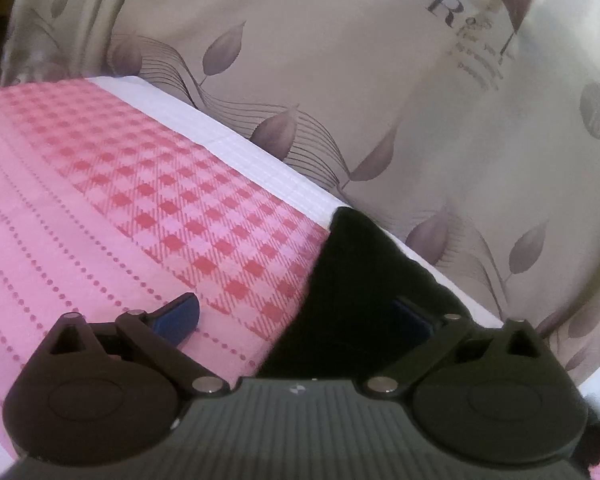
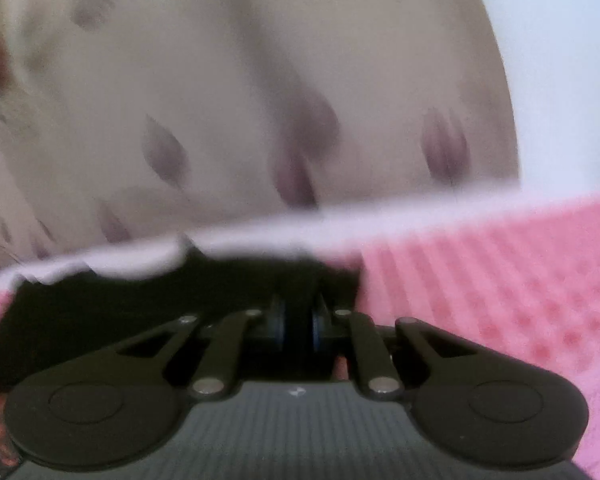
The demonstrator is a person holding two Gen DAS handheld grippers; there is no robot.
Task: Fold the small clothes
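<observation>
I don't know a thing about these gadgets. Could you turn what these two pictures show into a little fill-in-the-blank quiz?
1. The small garment lying on the pink checked cloth is ____ in colour.
2. The left gripper has its blue-padded fingers spread ____.
3. The right gripper is pinched ____ on that garment.
4. The beige fabric behind the cloth is printed with purple ____.

Missing words: black; open; shut; leaves

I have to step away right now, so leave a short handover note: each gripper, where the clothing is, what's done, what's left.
Left gripper: open, jaws wide, one finger over the black garment, gripping nothing.
Right gripper: shut on the black garment's edge.
The garment lies on the pink checked cloth, near its white border, with a leaf-print fabric behind.
Done: right grip taken.
Left: the left grip, probably, then the fold.
</observation>
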